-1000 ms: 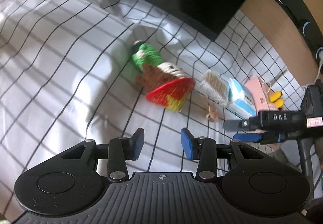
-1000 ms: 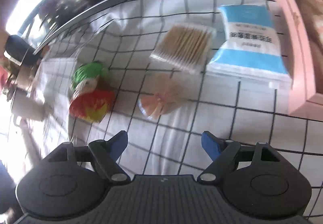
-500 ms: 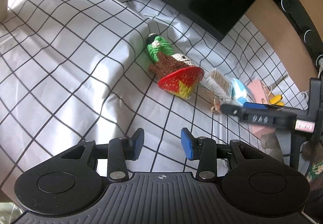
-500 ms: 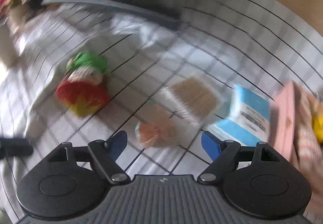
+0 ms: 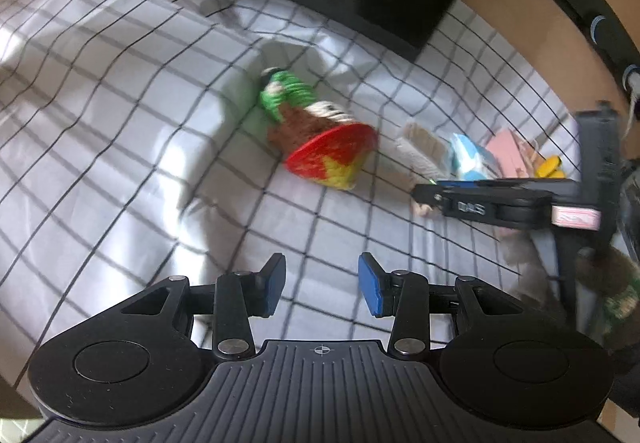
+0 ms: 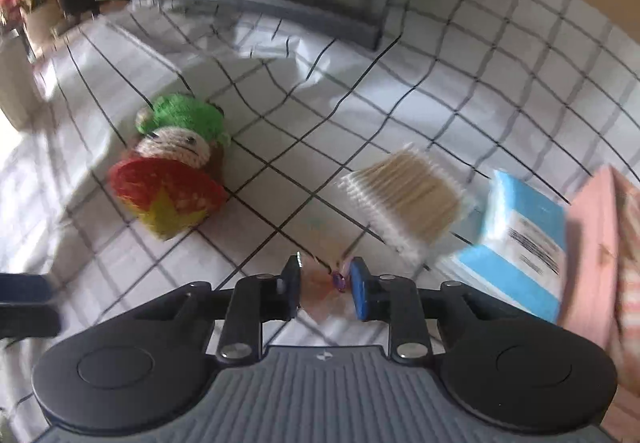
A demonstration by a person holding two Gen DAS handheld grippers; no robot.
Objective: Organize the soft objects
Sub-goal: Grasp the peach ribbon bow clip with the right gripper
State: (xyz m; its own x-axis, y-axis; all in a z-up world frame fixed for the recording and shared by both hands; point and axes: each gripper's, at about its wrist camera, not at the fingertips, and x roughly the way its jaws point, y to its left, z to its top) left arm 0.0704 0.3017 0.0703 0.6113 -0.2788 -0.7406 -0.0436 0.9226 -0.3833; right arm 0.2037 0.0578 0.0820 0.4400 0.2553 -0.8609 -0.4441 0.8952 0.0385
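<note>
A small peach fabric bow (image 6: 320, 289) lies on the checked white cloth (image 6: 400, 83), between the pads of my right gripper (image 6: 325, 283). Its jaws are closing and the pads touch the bow on both sides. From the left wrist view the right gripper (image 5: 424, 197) reaches in from the right, with the bow (image 5: 421, 209) peeking out under its tip. A crocheted doll (image 5: 316, 139) (image 6: 172, 167) with a green hat and red-yellow base lies on its side beyond. My left gripper (image 5: 322, 289) hovers open over bare cloth, nothing between its fingers.
A pack of cotton swabs (image 6: 408, 199), a blue tissue pack (image 6: 520, 247) and a pink box (image 6: 592, 243) lie in a row to the right. A dark monitor base (image 6: 280, 3) stands at the back. The cloth is wrinkled around the doll.
My right gripper rolled and came down over the peach bow, and its jaws narrowed from wide apart to pressing on it. The left gripper stayed about where it was, still open.
</note>
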